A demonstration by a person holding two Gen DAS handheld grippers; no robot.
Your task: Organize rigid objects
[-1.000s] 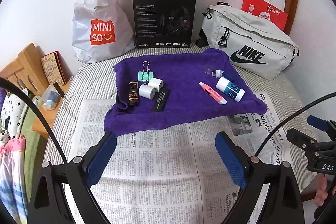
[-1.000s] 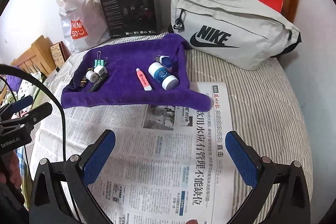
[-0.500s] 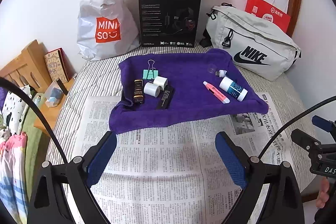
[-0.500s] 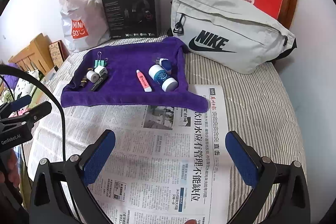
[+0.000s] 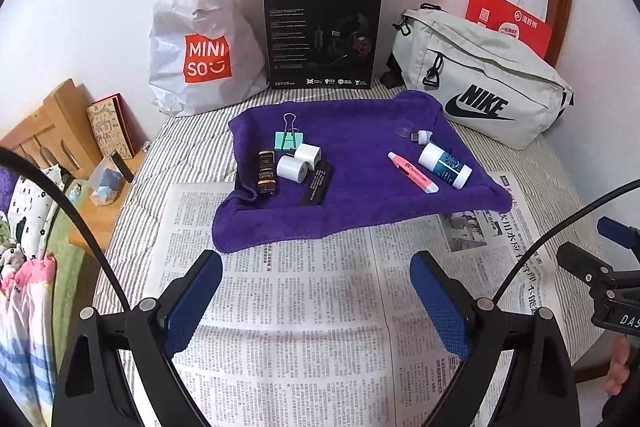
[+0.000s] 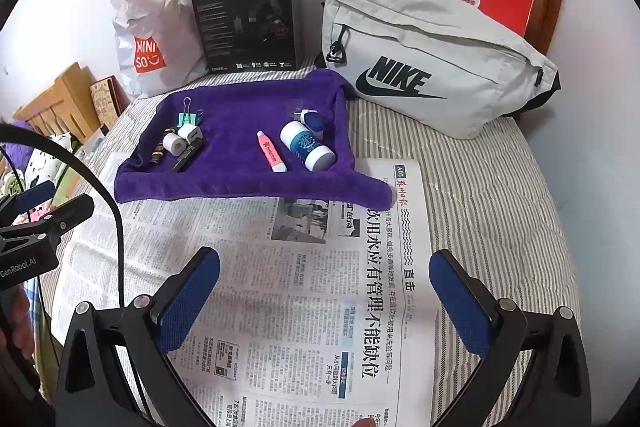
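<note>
You've got two white rolls (image 5: 299, 163), one binder clip (image 5: 289, 139) and one pink highlighter (image 5: 412, 172) on the purple towel (image 5: 360, 199). Your left gripper (image 5: 316, 301) and right gripper (image 6: 325, 297) are both spread wide, holding nothing. Since a second ago, you've pulled back slightly.

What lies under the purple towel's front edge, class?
The purple towel overlaps the newspaper at its front edge, and both lie on striped bedding. How far the newspaper runs beneath the towel is covered, so it cannot be seen.

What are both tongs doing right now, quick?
Left tongs: open, empty, above the newspaper.
Right tongs: open, empty, also above the newspaper.
</note>
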